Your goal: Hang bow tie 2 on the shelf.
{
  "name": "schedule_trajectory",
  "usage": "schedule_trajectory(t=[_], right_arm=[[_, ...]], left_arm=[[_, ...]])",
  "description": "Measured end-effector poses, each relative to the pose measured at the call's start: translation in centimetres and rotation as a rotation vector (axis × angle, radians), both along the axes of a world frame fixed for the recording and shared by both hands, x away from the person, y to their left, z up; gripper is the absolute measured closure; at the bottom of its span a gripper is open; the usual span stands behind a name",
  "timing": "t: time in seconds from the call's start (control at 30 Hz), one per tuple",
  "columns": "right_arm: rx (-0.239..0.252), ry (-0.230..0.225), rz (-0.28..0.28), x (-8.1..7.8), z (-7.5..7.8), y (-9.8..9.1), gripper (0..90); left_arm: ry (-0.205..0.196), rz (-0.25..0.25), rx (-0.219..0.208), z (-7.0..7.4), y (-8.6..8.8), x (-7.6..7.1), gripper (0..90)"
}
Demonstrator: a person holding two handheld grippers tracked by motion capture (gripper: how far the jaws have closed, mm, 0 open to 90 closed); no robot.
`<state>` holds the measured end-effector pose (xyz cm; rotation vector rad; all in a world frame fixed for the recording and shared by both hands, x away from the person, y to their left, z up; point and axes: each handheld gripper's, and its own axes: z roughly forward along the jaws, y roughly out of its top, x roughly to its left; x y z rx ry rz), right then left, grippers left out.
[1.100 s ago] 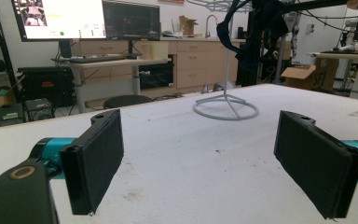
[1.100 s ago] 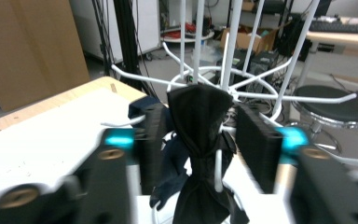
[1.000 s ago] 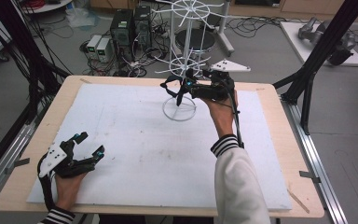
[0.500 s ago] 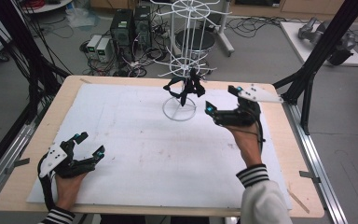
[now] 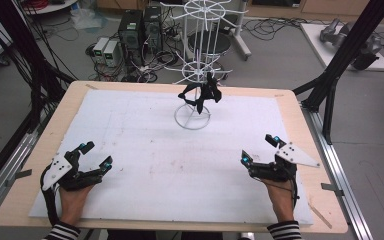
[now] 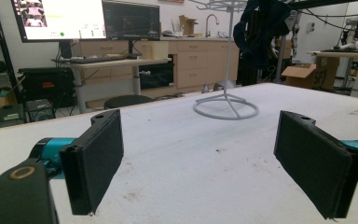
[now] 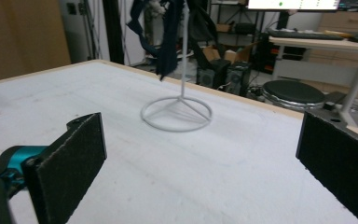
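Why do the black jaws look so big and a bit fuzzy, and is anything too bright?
In the left gripper view and right gripper view the jaws sit right by the camera, so they loom large and soft-edged. In the left gripper view the monitor glares white. The high view is evenly lit; the white stand casts hardly any shadow.

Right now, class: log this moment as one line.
stage: cloth hung | dark cloth: on white rack | right gripper: open, empty | left gripper: open, empty | both: on white mat

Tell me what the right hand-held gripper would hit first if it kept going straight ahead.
Probably the round base ring of the white wire rack, which lies roughly ahead of the open right hand-held gripper; only bare white table cover lies between.
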<state>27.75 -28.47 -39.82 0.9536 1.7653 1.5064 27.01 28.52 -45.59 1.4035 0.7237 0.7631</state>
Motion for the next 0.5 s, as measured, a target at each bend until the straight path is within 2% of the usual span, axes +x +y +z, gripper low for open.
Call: schedule_trajectory(t=[0.13, 0.17, 0.2, 0.23, 0.27, 0.37, 0.5], right_arm=[[0.049, -0.040, -0.034, -0.8, -1.5, -0.6, 0.7], [0.053, -0.024, -0.044, -1.0, -1.6, -0.6, 0.7], [0.047, -0.028, -0.052, -1.1, -1.7, -0.5, 0.8], [0.057, -0.067, -0.057, -1.3, -2.0, -0.5, 0.8], [0.071, -0.086, -0.065, -1.6, -2.4, -0.4, 0.8], [0.068, -0.062, -0.080, -1.7, -3.5, -0.4, 0.8], [0.071, -0.083, -0.091, -1.9, -4.8, -0.5, 0.8]], left_arm=[[-0.001, 0.000, -0.001, 0.0, 0.0, 0.0, 16.1], [-0.001, 0.000, 0.000, 0.0, 0.0, 0.0, 16.1], [-0.001, 0.000, 0.000, 0.0, 0.0, 0.0, 16.1], [-0.002, 0.000, -0.001, 0.0, 0.0, 0.0, 16.1], [-0.002, -0.001, -0.001, 0.0, 0.0, 0.0, 16.1], [-0.003, 0.000, 0.000, 0.0, 0.0, 0.0, 16.1], [-0.007, -0.001, 0.001, 0.0, 0.0, 0.0, 16.1]])
